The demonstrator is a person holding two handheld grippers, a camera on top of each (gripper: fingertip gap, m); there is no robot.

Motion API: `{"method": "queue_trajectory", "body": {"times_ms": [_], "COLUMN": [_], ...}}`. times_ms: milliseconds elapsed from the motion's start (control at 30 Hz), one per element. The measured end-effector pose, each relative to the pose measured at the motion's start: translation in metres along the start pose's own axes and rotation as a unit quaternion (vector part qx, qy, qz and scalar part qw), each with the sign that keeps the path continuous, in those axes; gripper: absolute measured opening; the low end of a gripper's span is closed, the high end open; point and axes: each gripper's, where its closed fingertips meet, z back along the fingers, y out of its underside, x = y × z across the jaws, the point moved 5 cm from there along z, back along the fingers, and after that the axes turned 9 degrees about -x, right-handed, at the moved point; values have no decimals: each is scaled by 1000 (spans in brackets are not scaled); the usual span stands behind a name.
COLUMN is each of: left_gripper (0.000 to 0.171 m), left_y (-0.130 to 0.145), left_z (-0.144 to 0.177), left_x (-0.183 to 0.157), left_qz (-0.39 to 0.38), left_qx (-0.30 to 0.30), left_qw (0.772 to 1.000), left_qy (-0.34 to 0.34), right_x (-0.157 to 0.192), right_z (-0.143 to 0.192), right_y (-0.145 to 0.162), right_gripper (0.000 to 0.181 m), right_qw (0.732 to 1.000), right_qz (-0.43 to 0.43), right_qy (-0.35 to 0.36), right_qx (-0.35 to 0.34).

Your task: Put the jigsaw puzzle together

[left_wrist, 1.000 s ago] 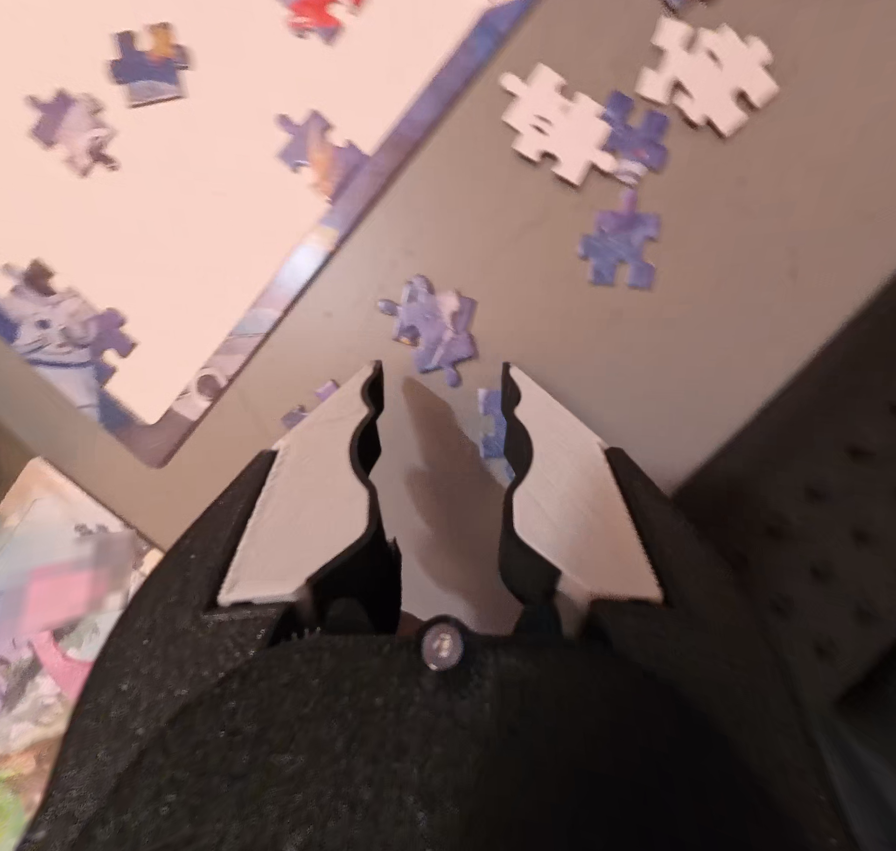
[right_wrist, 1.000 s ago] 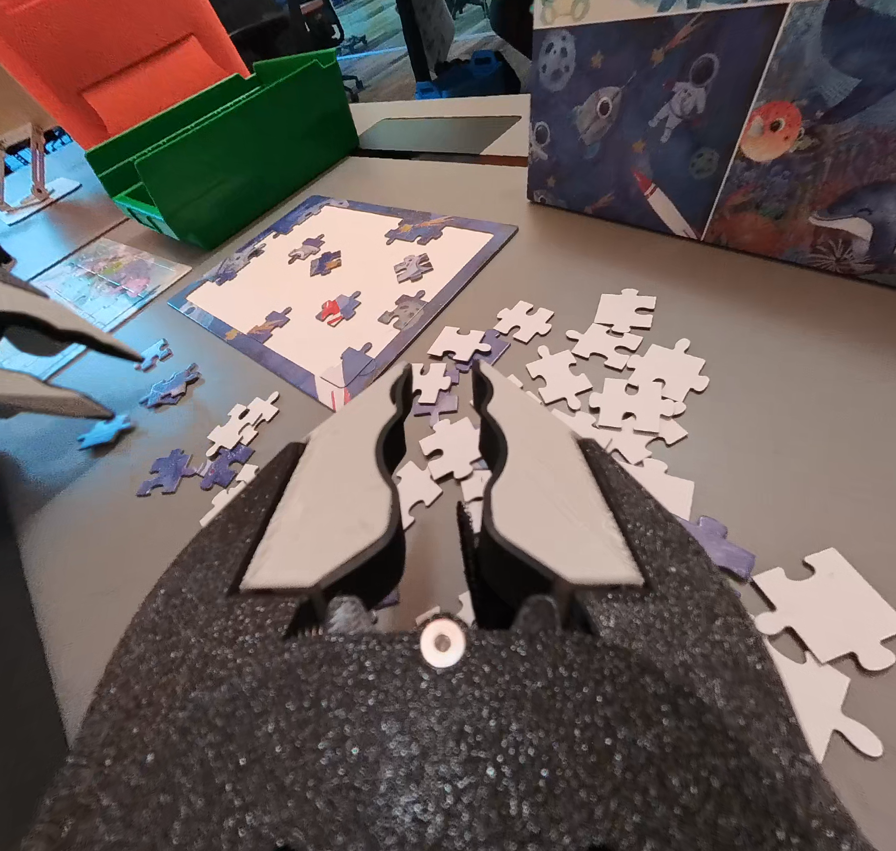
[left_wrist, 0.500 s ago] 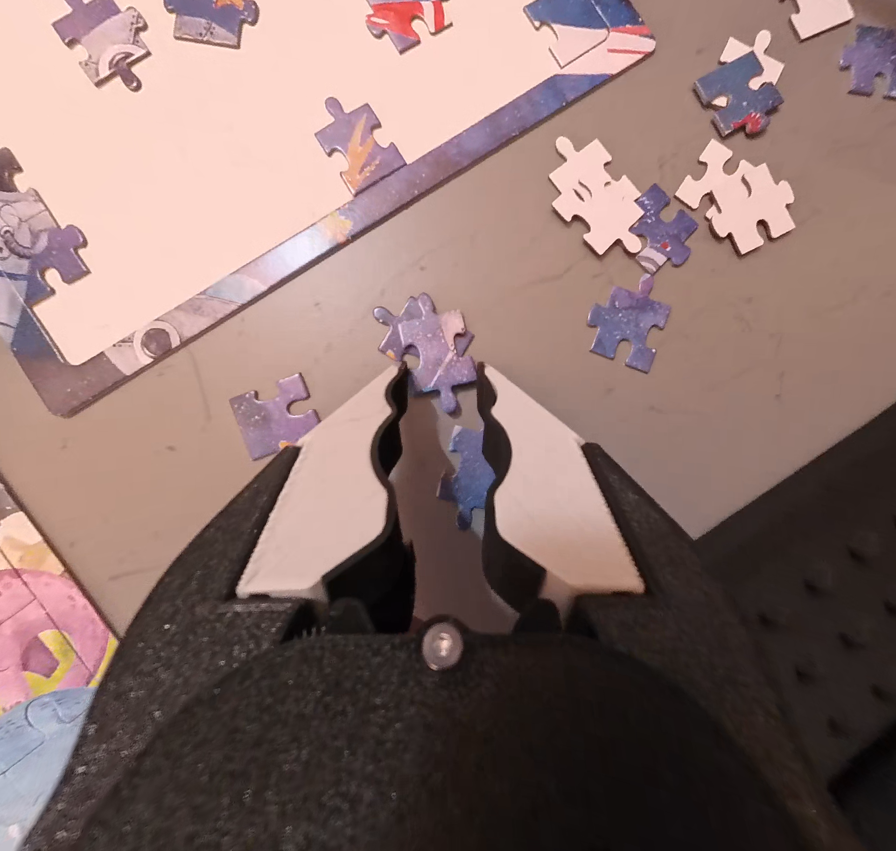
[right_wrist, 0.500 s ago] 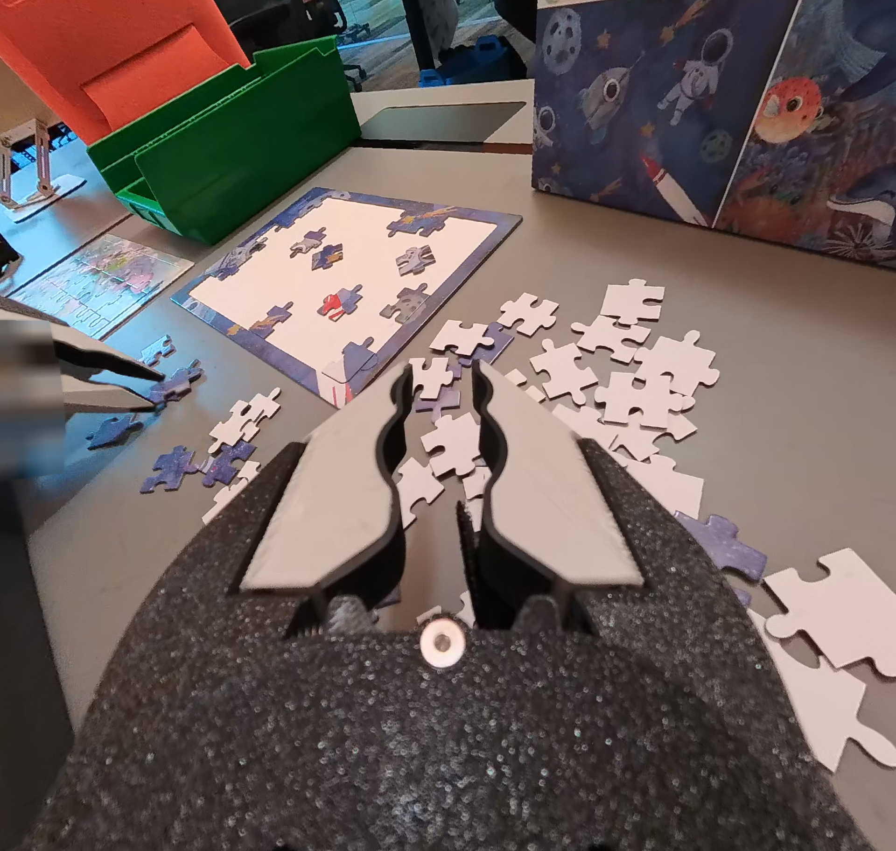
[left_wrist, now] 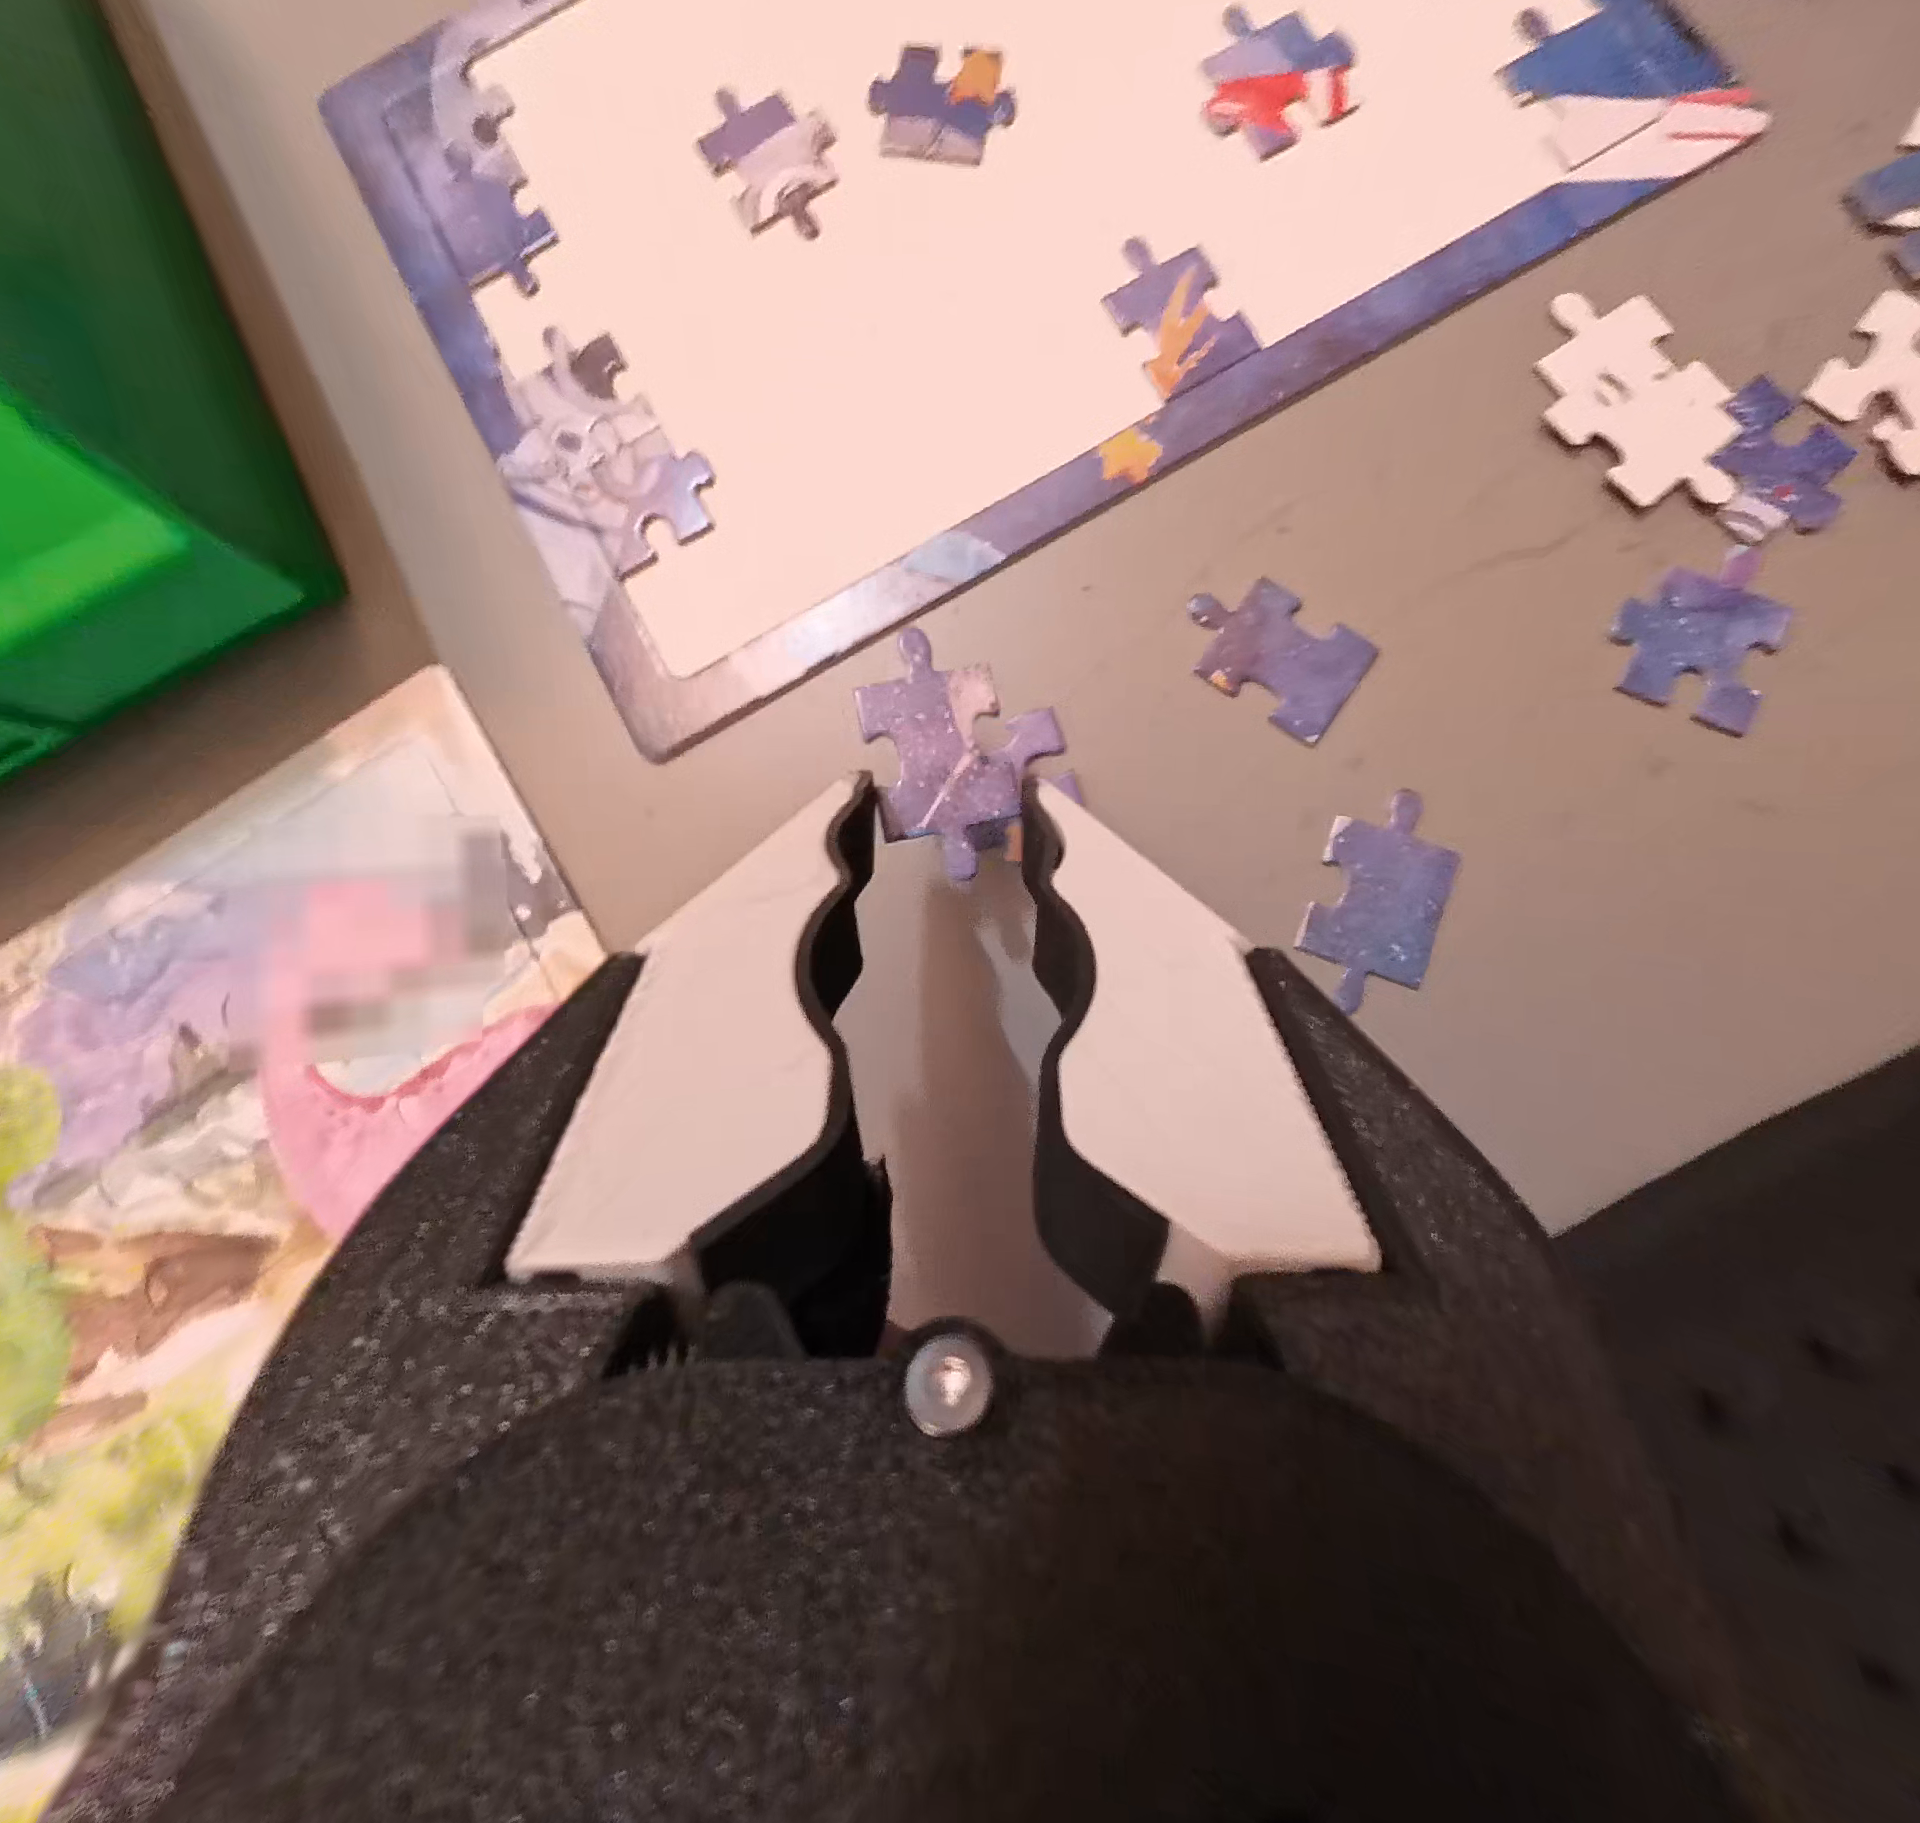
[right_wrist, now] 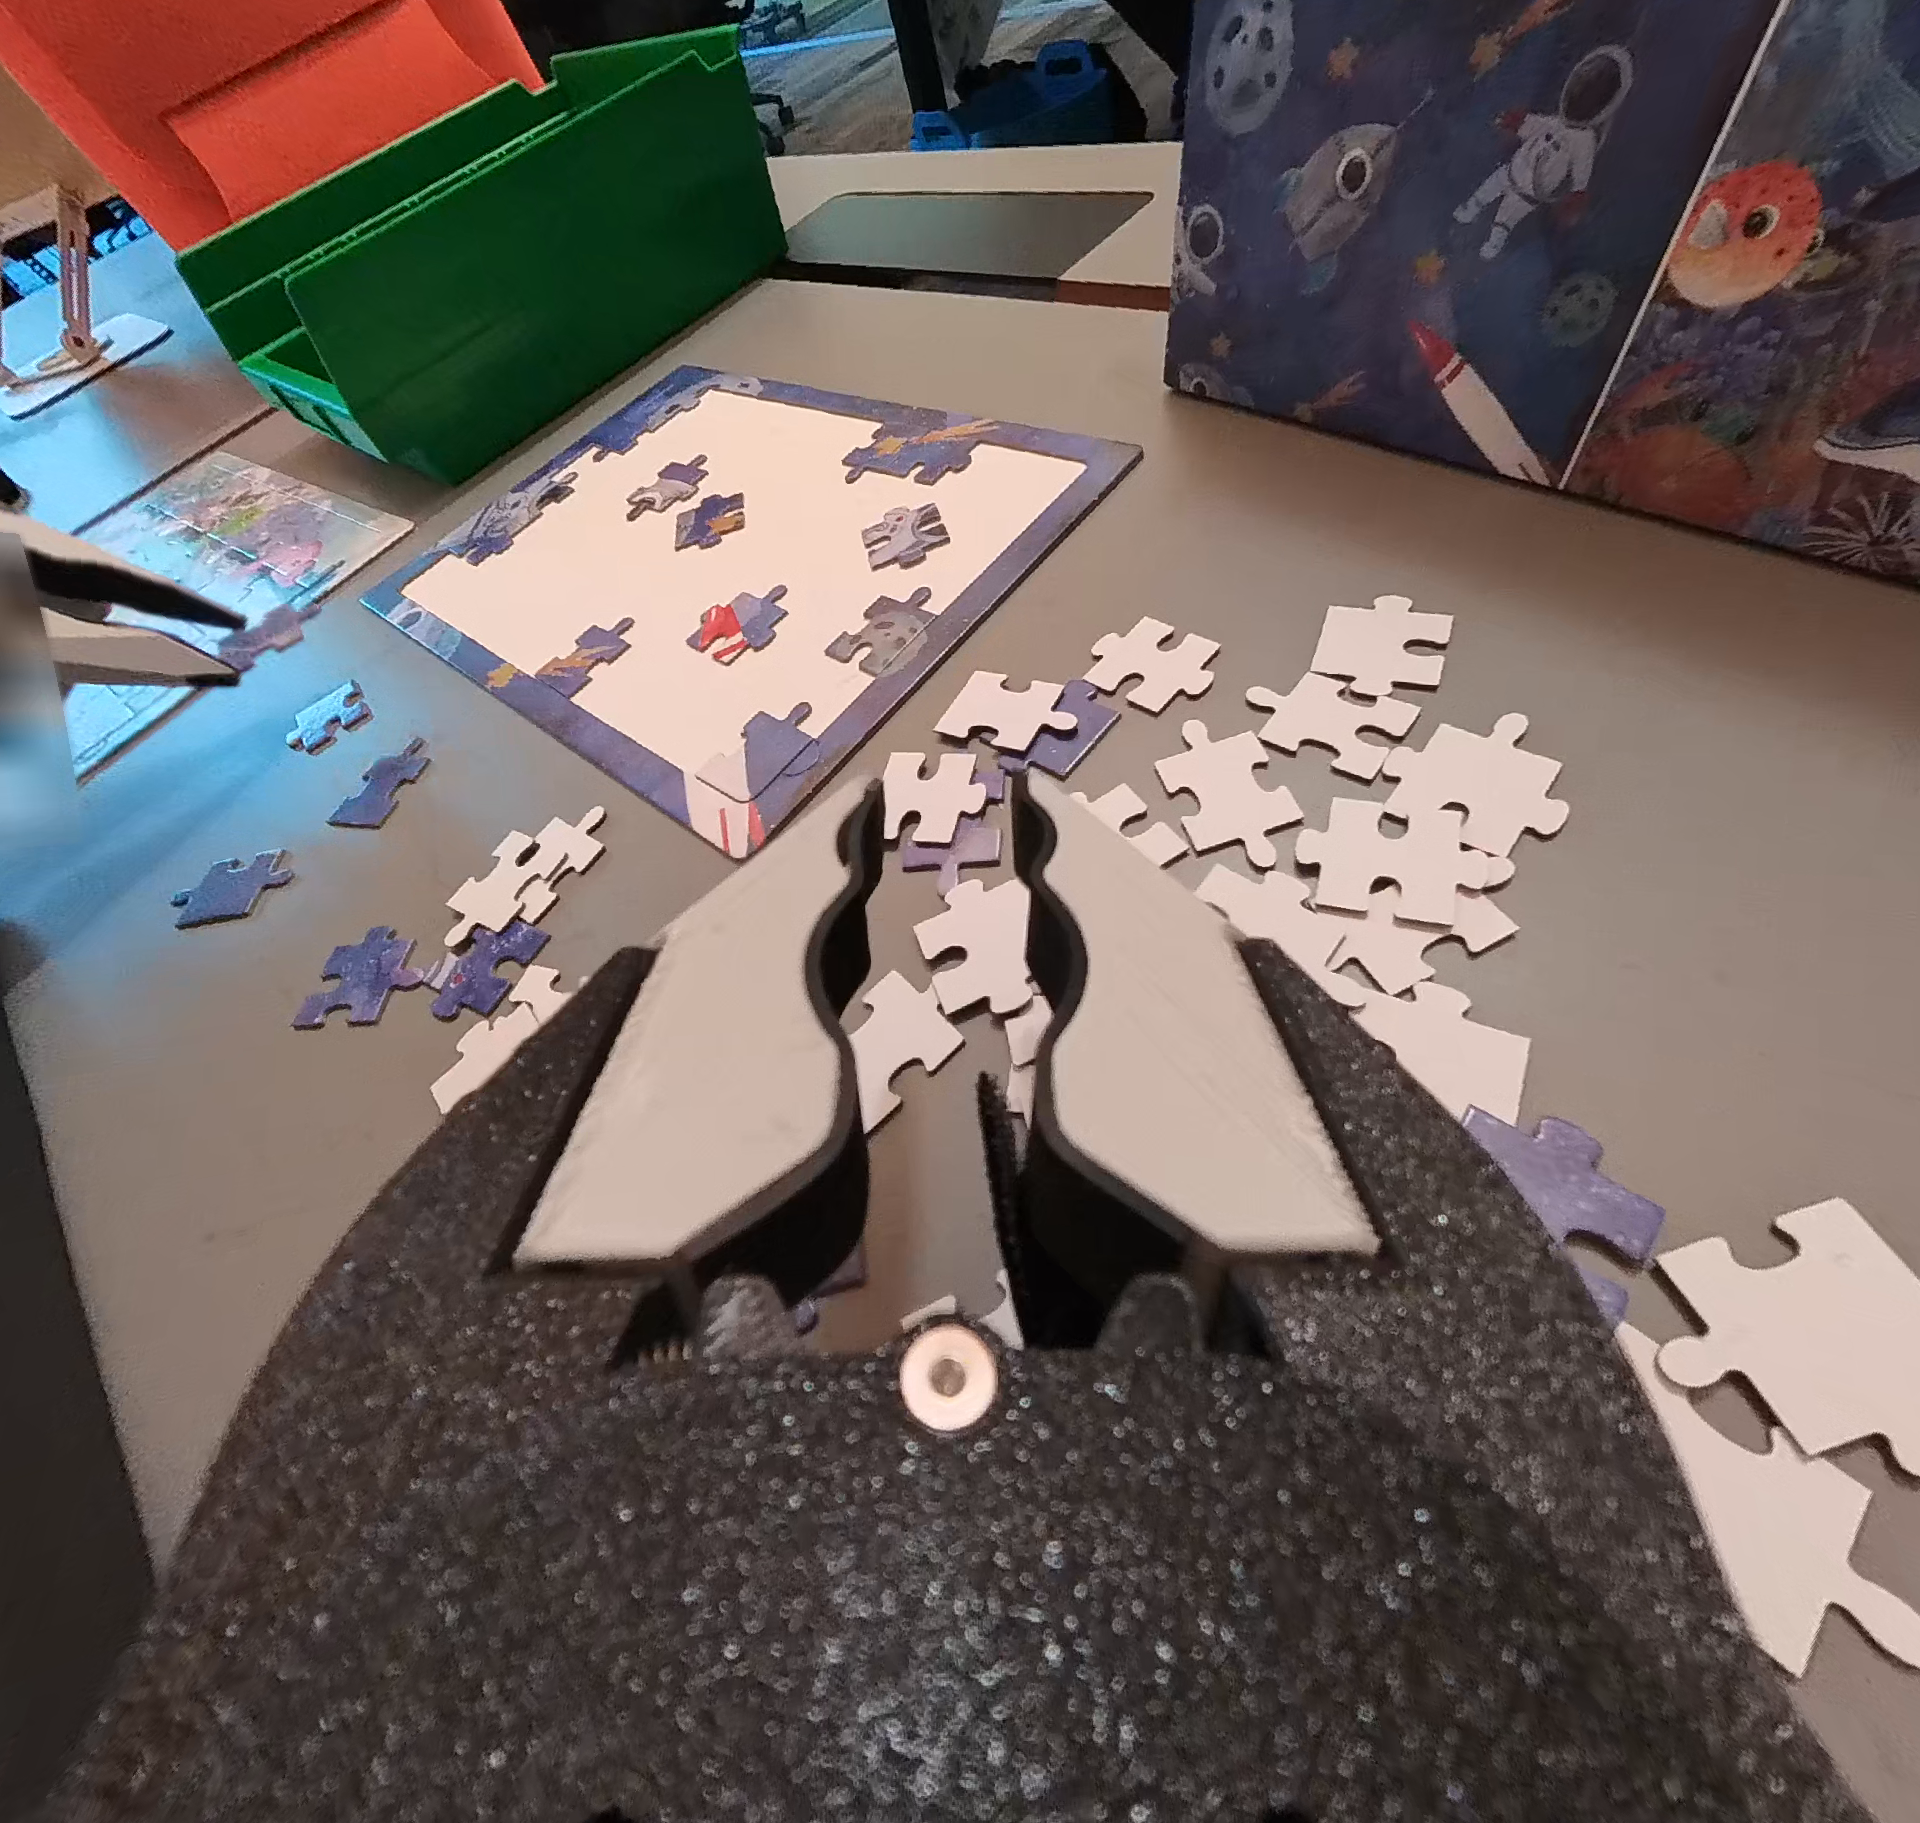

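The puzzle frame board [left_wrist: 1403, 319] has a blue border, a white inside, and several blue pieces lying in it; it also shows in the right wrist view [right_wrist: 540, 713]. My left gripper [left_wrist: 948, 797] is shut on a purple puzzle piece [left_wrist: 940, 745] and holds it just off the board's near corner. The right wrist view shows that same piece [right_wrist: 275, 625] at the far left. My right gripper [right_wrist: 948, 797] is open and empty, above a pile of face-down white pieces [right_wrist: 1351, 838]. Loose blue pieces [left_wrist: 1283, 656] lie on the grey table.
A green bin [right_wrist: 499, 287] stands behind the board, with an orange object [right_wrist: 208, 38] above it. A picture box [right_wrist: 1507, 215] stands at the back right. A finished colourful puzzle [left_wrist: 208, 1046] lies at the left. The table's dark edge [left_wrist: 1766, 1358] is near right. One gripper's finger ends stand about 30 cm off the other's.
My left gripper closed on the purple piece, lifted it and carried it left toward the board's near corner. The right gripper has barely moved.
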Motion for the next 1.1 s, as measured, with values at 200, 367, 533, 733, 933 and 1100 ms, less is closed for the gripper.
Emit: {"method": "queue_trajectory", "body": {"times_ms": [200, 367, 533, 733, 933, 1100], "left_gripper": [28, 27, 28, 34, 34, 36], "left_y": [7, 25, 31, 29, -5, -30], "left_z": [-9, -8, -9, -7, -5, -26], "left_x": [1, 29, 33, 35, 12, -63], "left_qz": [-40, -25, -5, 36, 24, -22], "left_qx": [20, 63, 70, 58, 3, -22], "left_qw": [999, 998, 997, 997, 1000, 991], "left_qy": [29, -12, -16, -29, 3, 127], "right_x": [0, -4, -4, 40, 75, 106], "right_z": [2, 4, 2, 4, -9, -33], "right_y": [0, -1, 1, 22, 52, 50], "right_gripper": [24, 24, 24, 30, 37, 38], "right_qw": [1000, 1000, 1000, 986, 957, 945], "right_qz": [9, -4, -2, 19, 145, 169], "right_qy": [4, 9, 8, -128, -168, -207], "right_qx": [-2, -6, 4, 103, 188, 191]}}
